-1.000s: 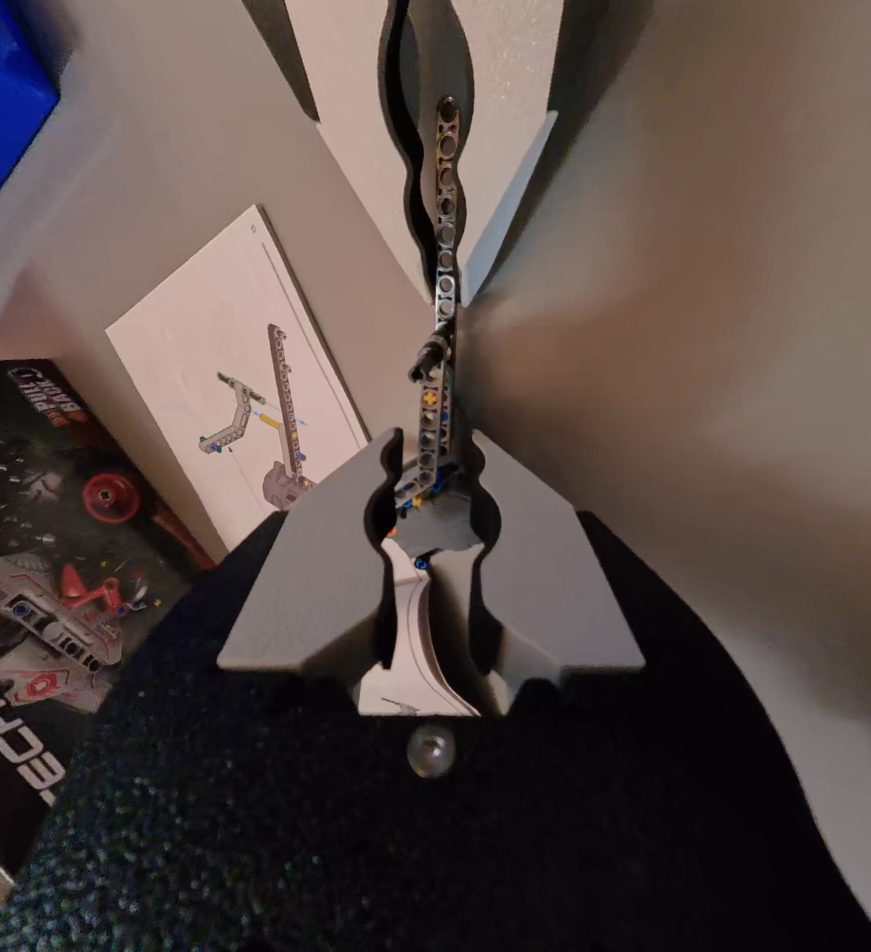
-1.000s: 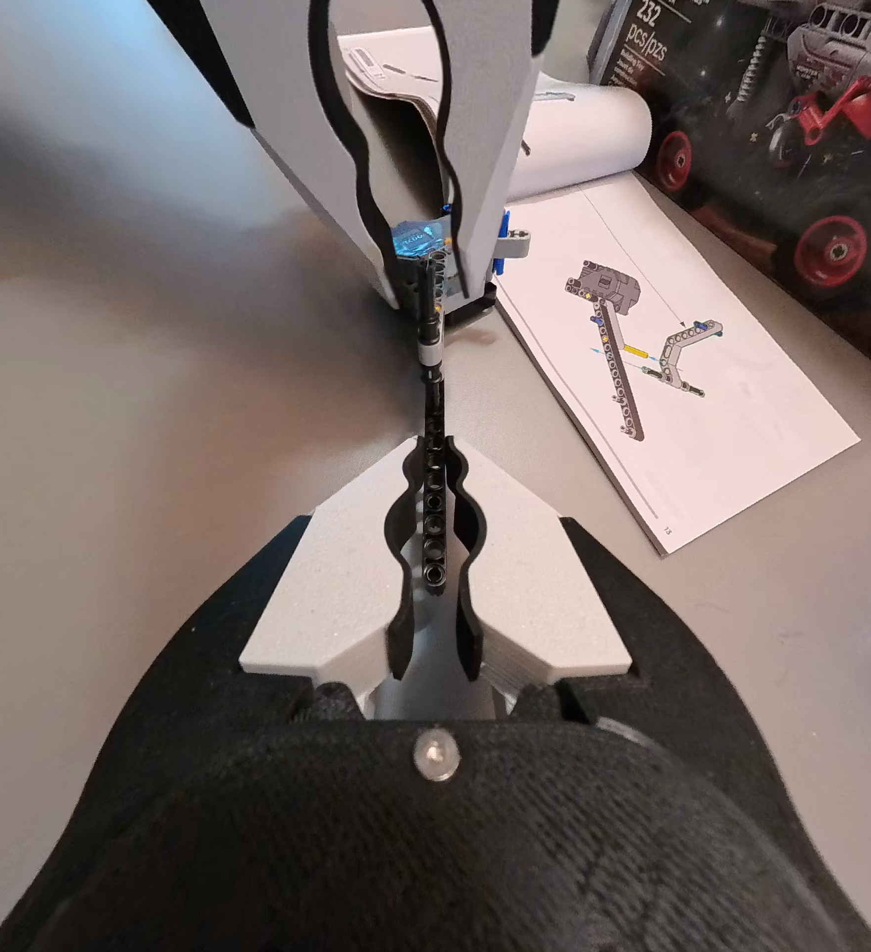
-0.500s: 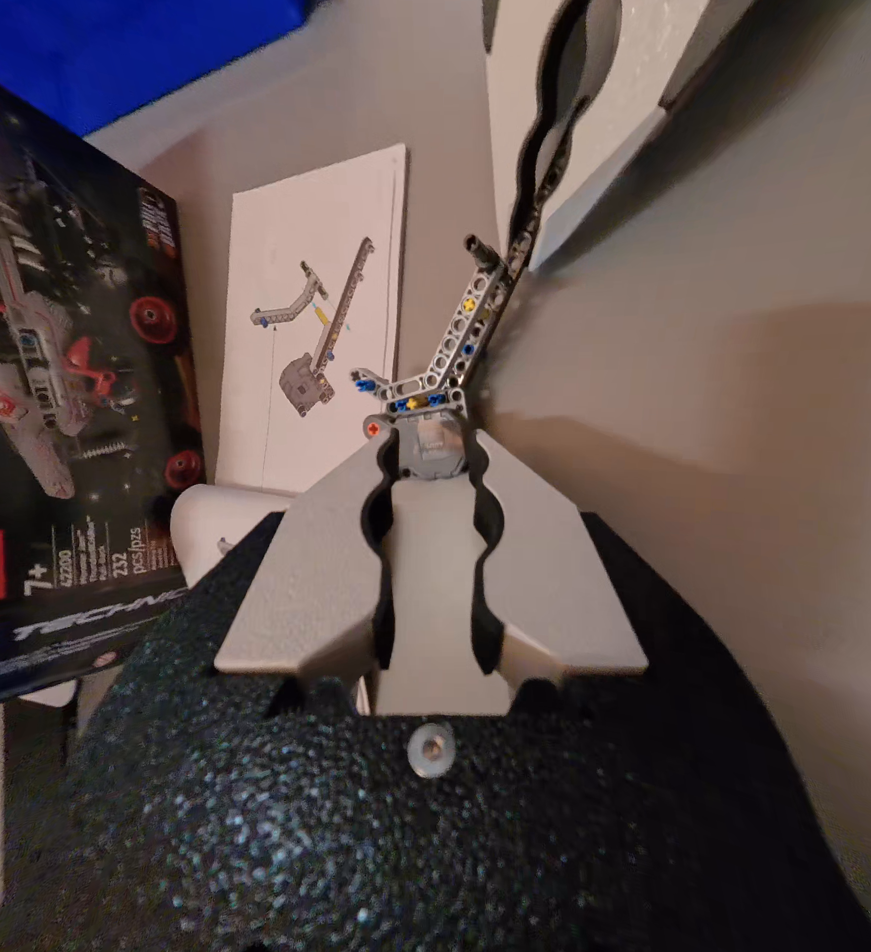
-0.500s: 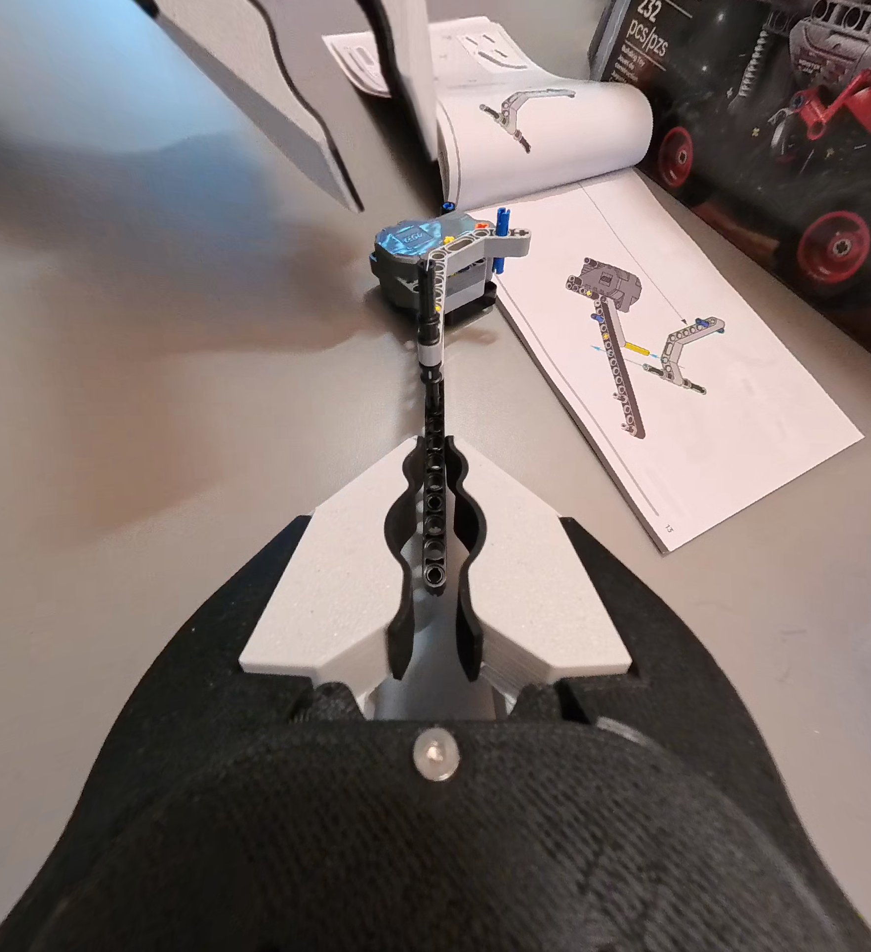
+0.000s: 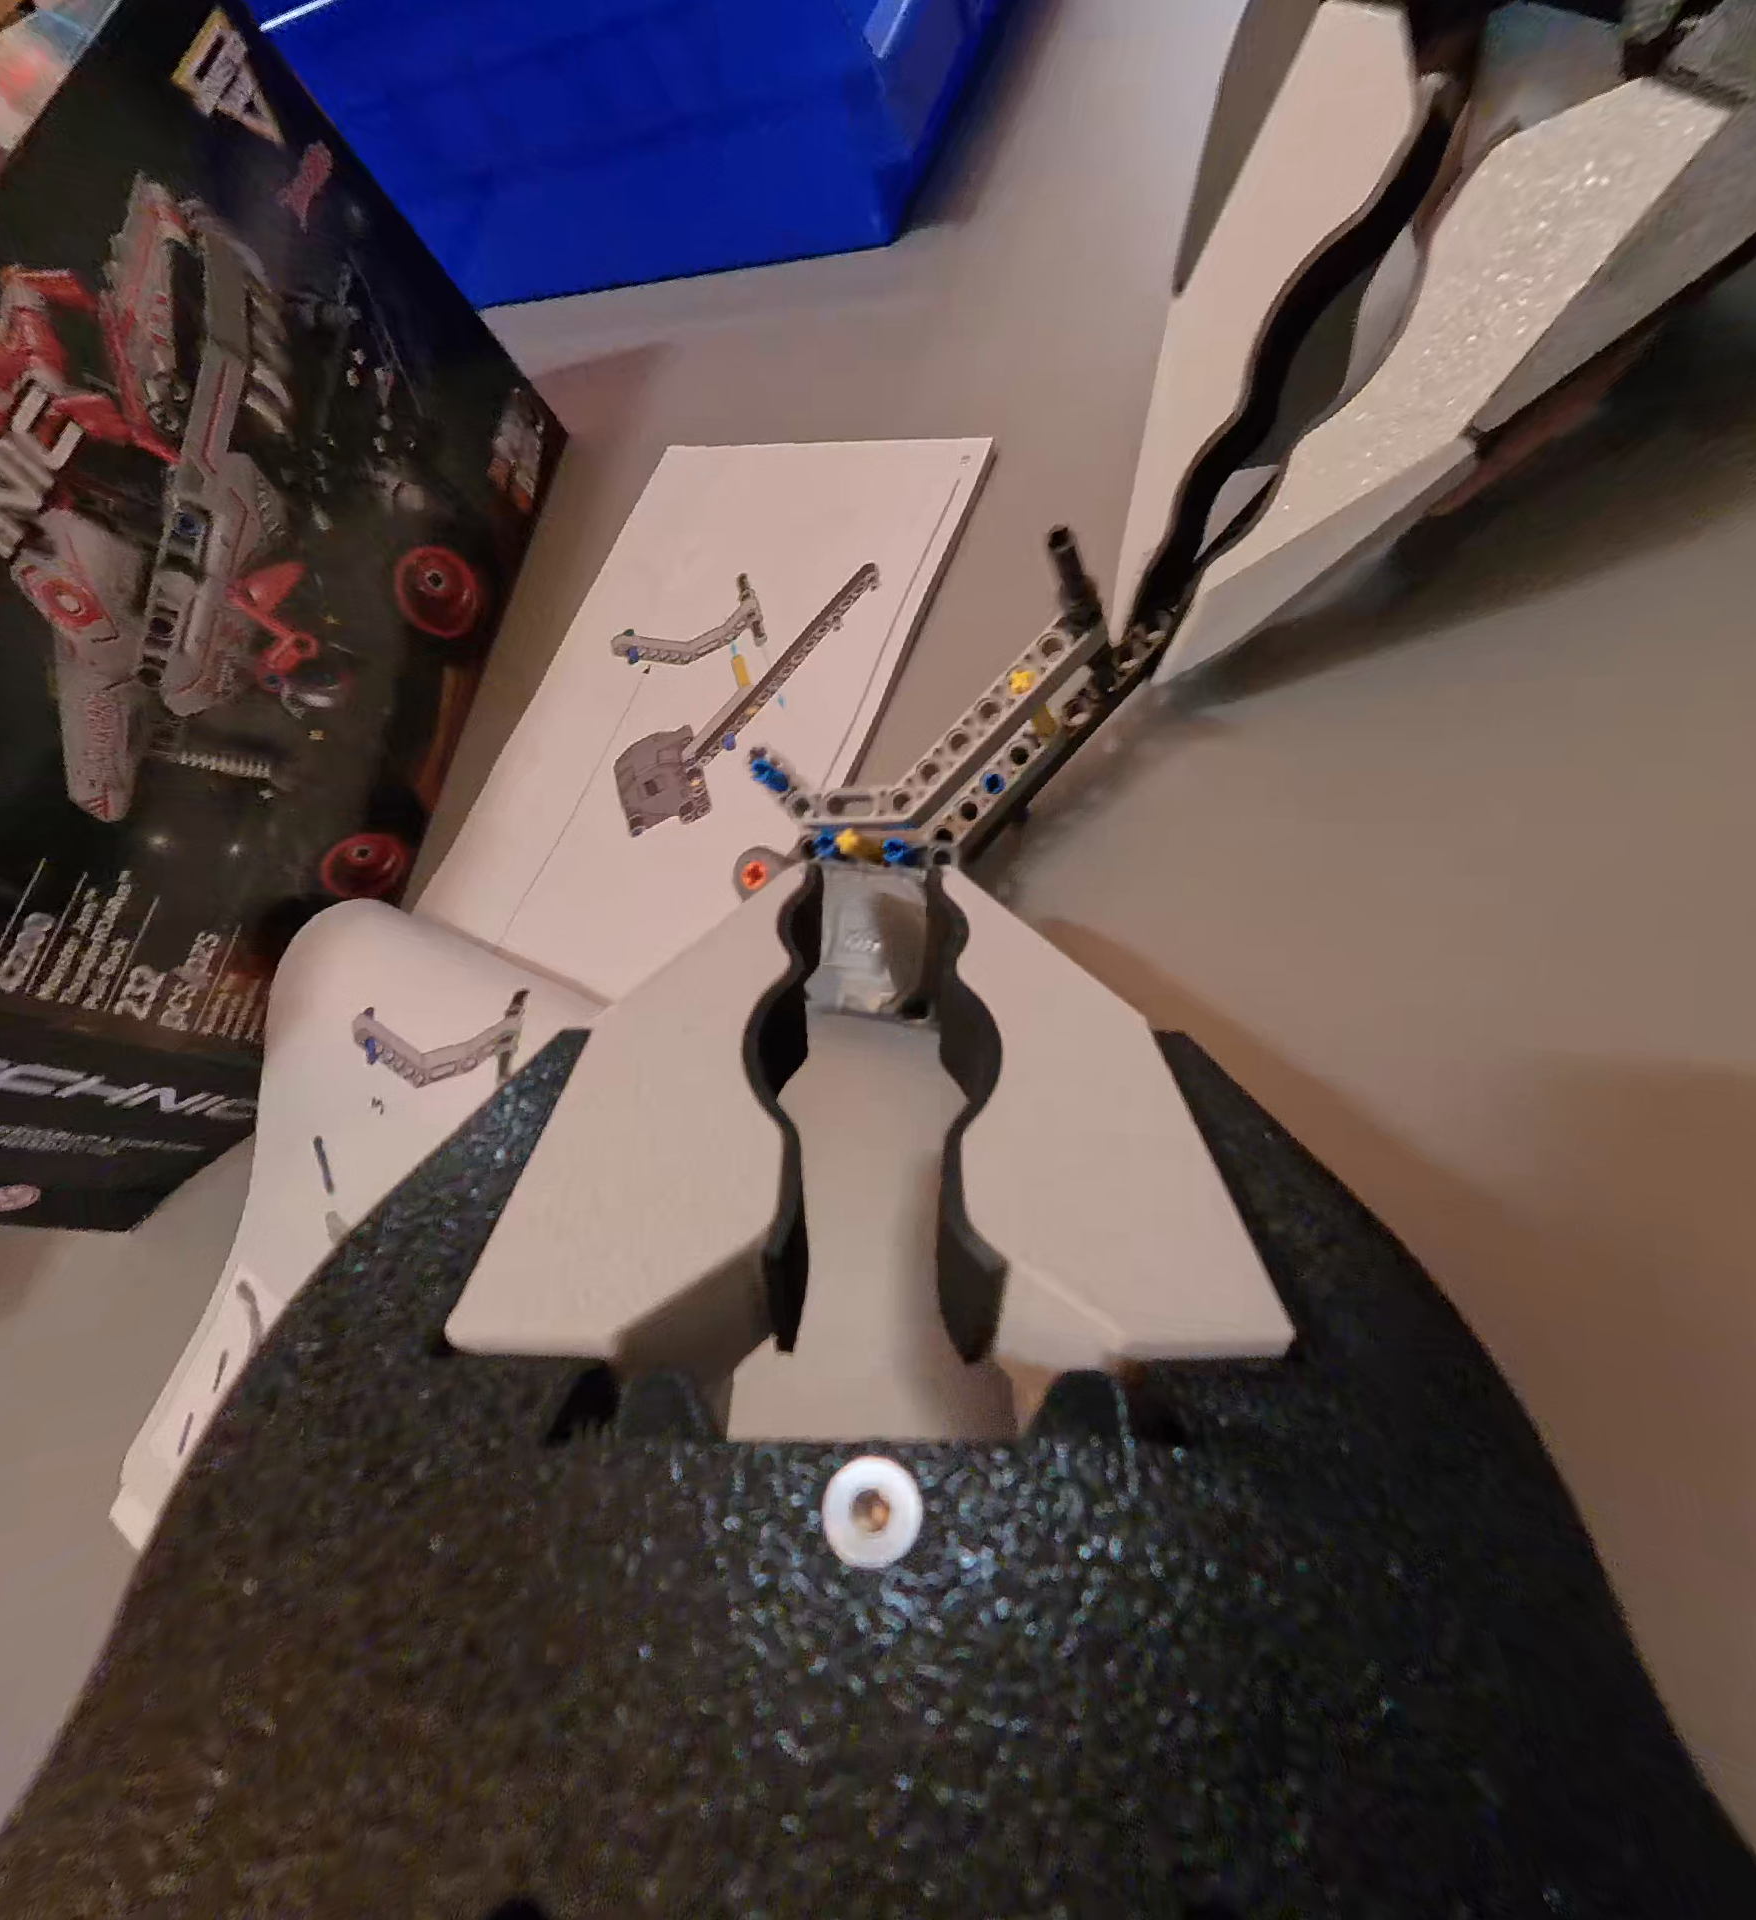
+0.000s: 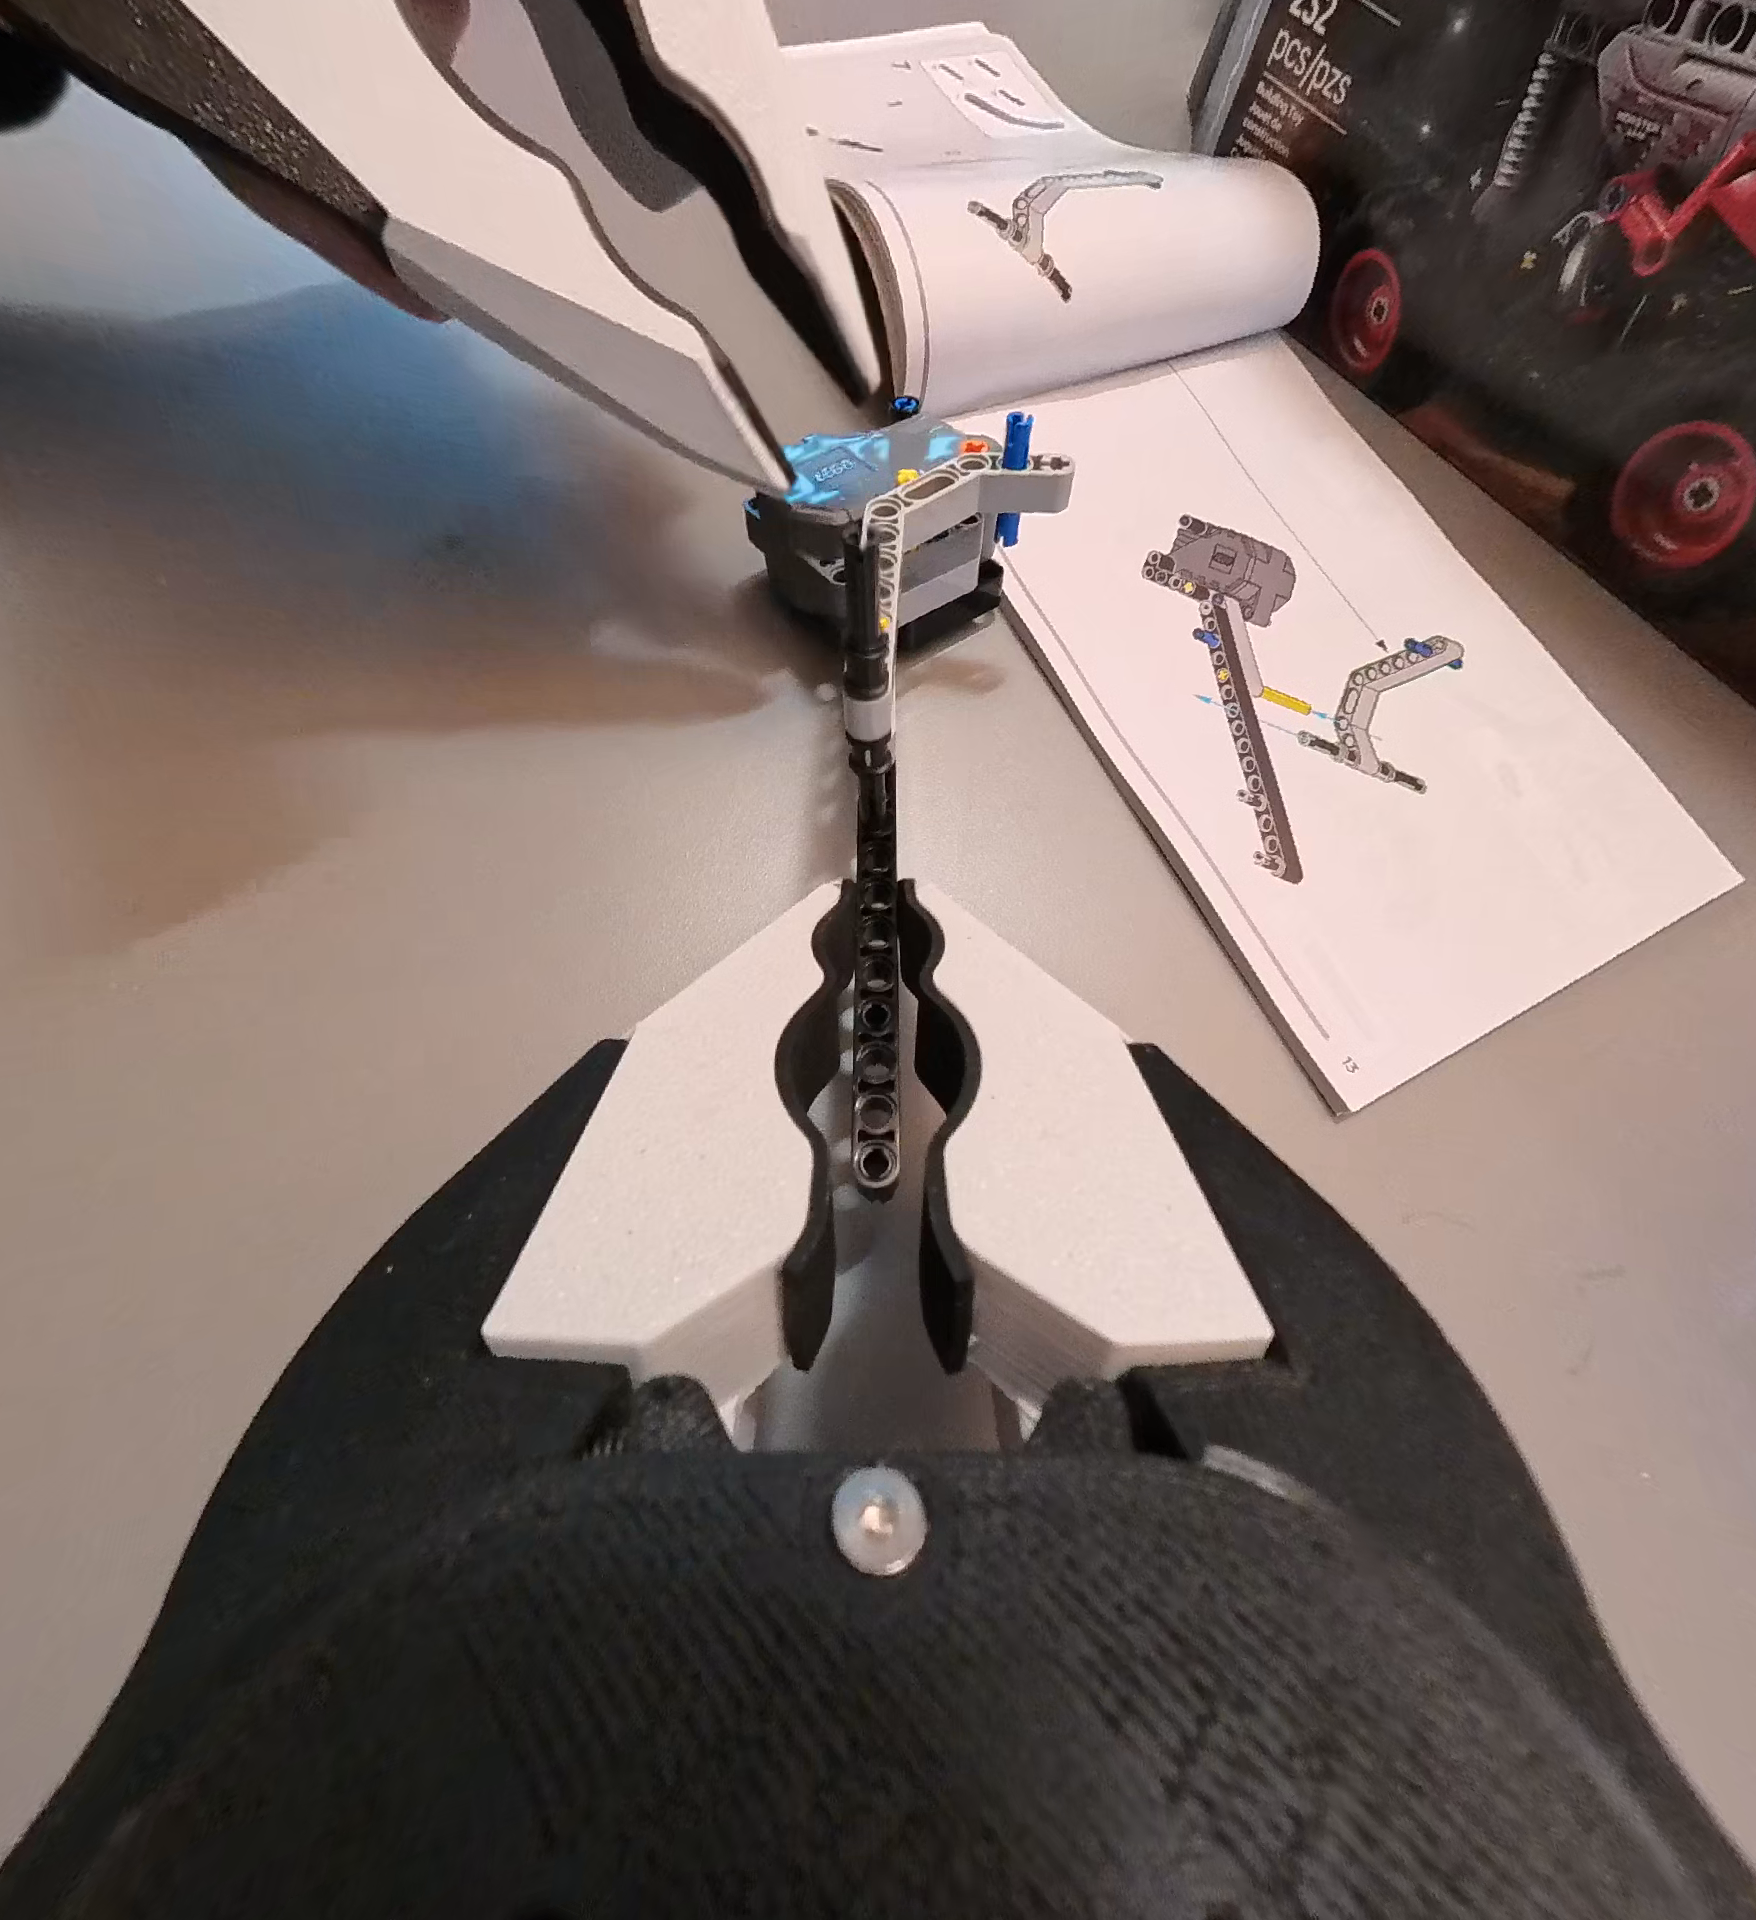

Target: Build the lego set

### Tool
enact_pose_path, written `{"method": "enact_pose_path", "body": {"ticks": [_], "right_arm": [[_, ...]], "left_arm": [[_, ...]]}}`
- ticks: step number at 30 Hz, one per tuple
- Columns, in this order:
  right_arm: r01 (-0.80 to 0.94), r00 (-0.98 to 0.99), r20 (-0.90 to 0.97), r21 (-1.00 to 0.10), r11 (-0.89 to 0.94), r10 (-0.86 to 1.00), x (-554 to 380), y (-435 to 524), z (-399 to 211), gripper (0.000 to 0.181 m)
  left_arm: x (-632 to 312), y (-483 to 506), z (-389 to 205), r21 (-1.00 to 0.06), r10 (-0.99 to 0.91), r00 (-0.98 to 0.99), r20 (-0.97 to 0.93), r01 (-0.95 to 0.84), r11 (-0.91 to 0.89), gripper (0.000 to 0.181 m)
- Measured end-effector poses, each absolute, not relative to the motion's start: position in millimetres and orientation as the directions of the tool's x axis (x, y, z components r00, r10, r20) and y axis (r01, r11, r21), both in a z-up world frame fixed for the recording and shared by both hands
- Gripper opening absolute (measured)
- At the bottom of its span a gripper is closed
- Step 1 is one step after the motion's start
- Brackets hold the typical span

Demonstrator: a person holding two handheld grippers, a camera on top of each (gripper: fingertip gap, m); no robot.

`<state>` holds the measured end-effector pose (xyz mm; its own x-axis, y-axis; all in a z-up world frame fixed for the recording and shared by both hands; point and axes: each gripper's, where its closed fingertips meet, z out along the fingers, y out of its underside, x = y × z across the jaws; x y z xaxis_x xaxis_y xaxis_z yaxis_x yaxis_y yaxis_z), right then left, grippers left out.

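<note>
Assembly: grey motor block (image 6: 869, 540) with bent light-grey beam (image 5: 967, 743), on the table (image 6: 334, 935) at the instruction booklet's (image 6: 1373, 727) 9 o'clock edge.
Right gripper (image 6: 879, 1039): clamped on the long black beam (image 6: 874, 1049).
Left gripper (image 5: 866, 925): jaws parted, straddling the block; grip unclear.
Set box (image 5: 126, 623): 10 o'clock.

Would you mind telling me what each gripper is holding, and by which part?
The right gripper clamps the long black beam by its free end. The left gripper appears open, holding nothing.

Left tongs (image 5: 869, 935) released motor block (image 6: 874, 540), opened, pulled back, tips still touching.
</note>
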<state>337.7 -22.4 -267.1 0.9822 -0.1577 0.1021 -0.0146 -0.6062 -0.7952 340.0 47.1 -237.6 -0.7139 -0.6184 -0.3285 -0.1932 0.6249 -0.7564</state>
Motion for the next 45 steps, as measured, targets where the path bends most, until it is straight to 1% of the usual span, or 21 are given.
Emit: {"method": "enact_pose_path", "body": {"ticks": [1,3,6,10,13,17,21,26,29,33,38,43,45], "right_arm": [[-0.015,0.982,0.103,-0.794,-0.607,-0.158,338,-22,-267,0.004],[-0.014,0.982,0.105,-0.791,-0.611,-0.158,338,-22,-268,0.004],[-0.014,0.982,0.107,-0.784,-0.621,-0.157,338,-22,-270,0.004],[-0.016,0.981,0.109,-0.775,-0.632,-0.158,338,-22,-272,0.004],[-0.017,0.981,0.107,-0.778,-0.629,-0.160,338,-22,-272,0.004],[-0.013,0.981,0.109,-0.792,-0.611,-0.162,338,-21,-268,0.004],[-0.003,0.980,0.118,-0.794,-0.608,-0.159,338,-20,-267,0.004],[0.006,0.980,0.126,-0.797,-0.604,-0.156,338,-19,-266,0.004],[0.012,0.979,0.131,-0.797,-0.603,-0.154,338,-19,-266,0.004],[0.019,0.979,0.137,-0.797,-0.603,-0.151,338,-19,-266,0.004],[0.018,0.979,0.137,-0.792,-0.610,-0.150,339,-19,-267,0.004],[0.018,0.979,0.136,-0.794,-0.608,-0.149,339,-19,-267,0.004],[0.018,0.979,0.136,-0.795,-0.606,-0.150,339,-19,-266,0.004]], "left_arm": [[342,52,-238,-0.754,-0.632,-0.699,-0.335,-0.205,0.625,0.019],[347,62,-236,-0.764,-0.668,-0.664,-0.337,-0.221,0.606,0.019],[347,63,-231,-0.822,-0.691,-0.664,-0.287,-0.200,0.533,0.019],[335,52,-228,-0.835,-0.618,-0.725,-0.306,-0.108,0.540,0.020],[326,36,-224,-0.800,-0.511,-0.777,-0.368,-0.016,0.600,0.021],[333,30,-222,-0.723,-0.434,-0.795,-0.423,0.007,0.691,0.023],[340,20,-215,-0.690,-0.370,-0.838,-0.402,0.012,0.723,0.024],[341,11,-218,-0.605,-0.252,-0.894,-0.370,0.026,0.796,0.026],[344,3,-217,-0.591,-0.226,-0.909,-0.351,0.027,0.806,0.021],[346,0,-227,-0.525,-0.183,-0.927,-0.326,0.016,0.851,0.020],[346,-3,-229,-0.509,-0.155,-0.938,-0.310,0.025,0.861,0.014],[344,-2,-227,-0.500,-0.153,-0.937,-0.314,0.026,0.865,0.020],[340,-2,-225,-0.502,-0.147,-0.942,-0.302,0.027,0.864,0.027]]}}
